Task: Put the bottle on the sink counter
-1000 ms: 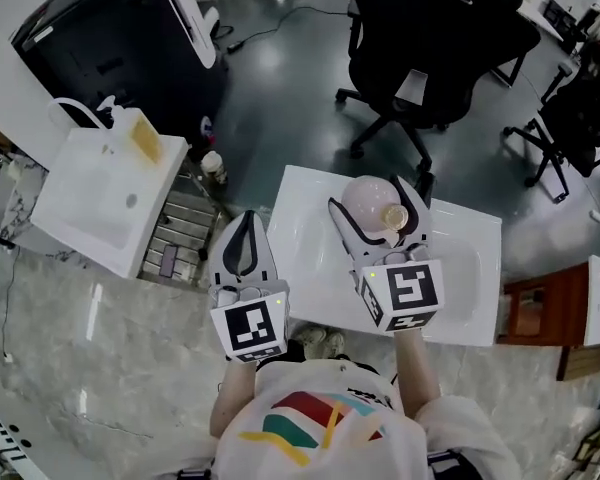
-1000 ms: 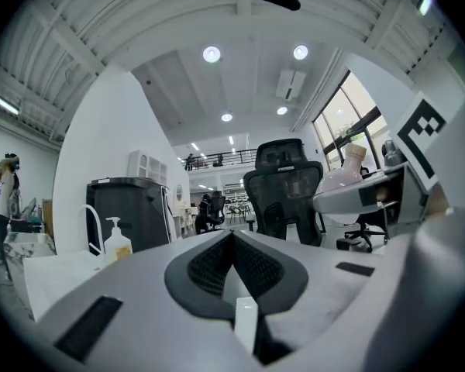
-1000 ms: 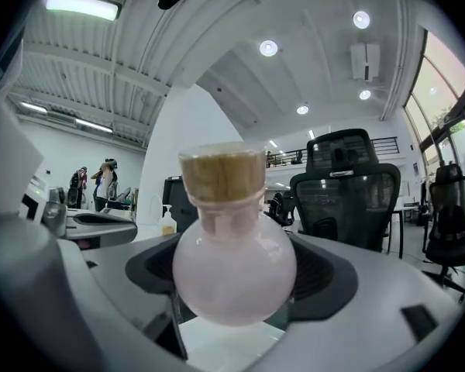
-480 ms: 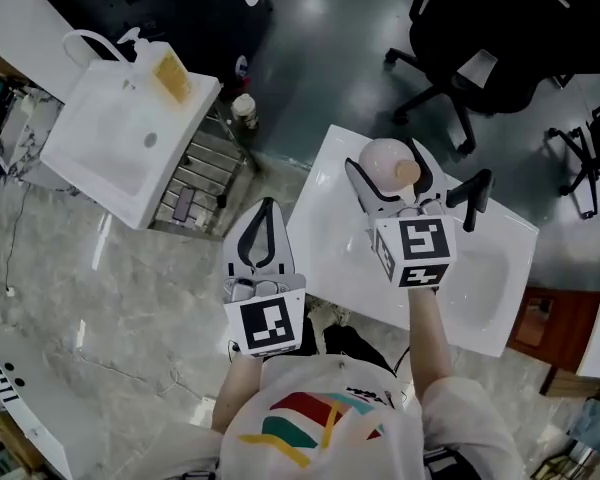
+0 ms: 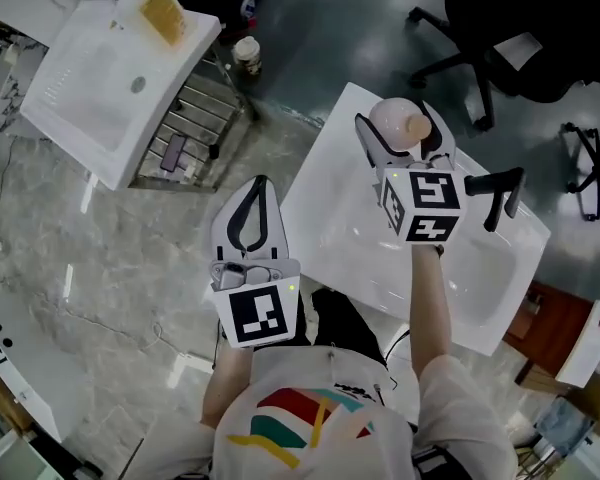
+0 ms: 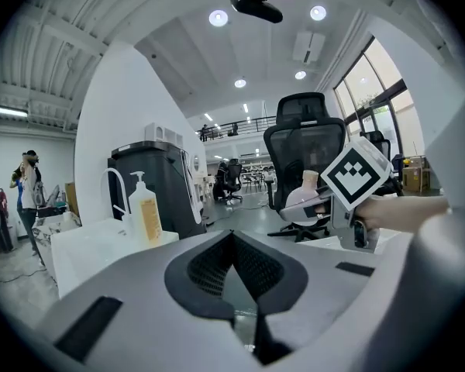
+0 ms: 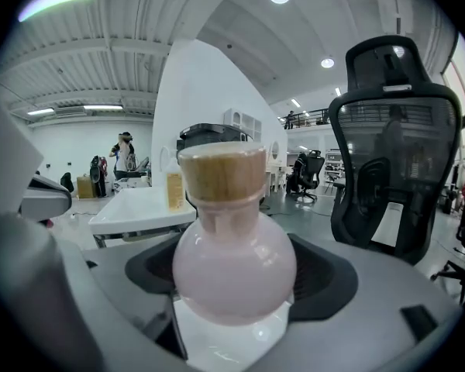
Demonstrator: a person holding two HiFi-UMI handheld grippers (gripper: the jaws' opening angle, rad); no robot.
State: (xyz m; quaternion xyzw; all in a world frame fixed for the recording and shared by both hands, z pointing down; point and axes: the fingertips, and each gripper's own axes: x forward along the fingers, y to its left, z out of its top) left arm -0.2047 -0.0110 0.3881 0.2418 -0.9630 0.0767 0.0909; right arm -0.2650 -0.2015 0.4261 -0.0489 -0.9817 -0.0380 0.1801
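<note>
- Right now the right gripper [image 5: 400, 128] is clamped round the belly of the pink bottle [image 7: 232, 266], which has a round body and a wood-coloured cap and sits upright between the jaws.
- Left gripper [image 6: 232, 233] has its jaws closed tip to tip with nothing in them. In the head view it is at 8 o'clock from the right one.
- In the head view the bottle hangs above the near white sink unit [image 5: 460, 278], at that unit's 11 o'clock end. It is not set down yet.
- Risk: the body is smooth and rounded and the jaws grip only its curve, so a tilt or a quick swing could let it slide out.
- Risk: if released over the basin slope rather than a flat ledge, it would likely roll or tip.
- Risk: I cannot tell which sink is meant. The far sink [image 5: 90, 88] at 10 o'clock has a soap dispenser [image 5: 158, 10] on its rim that could be knocked over.
- Counts: 1 bottle, 2 grippers, 2 white sink units, 1 soap dispenser.
- Also 2 black office chairs in the head view, one [image 5: 540, 38] at 1 o'clock and one [image 5: 592, 158] at 3 o'clock.
- 1 small capped container [image 5: 246, 54] is on the floor at 12 o'clock.
</note>
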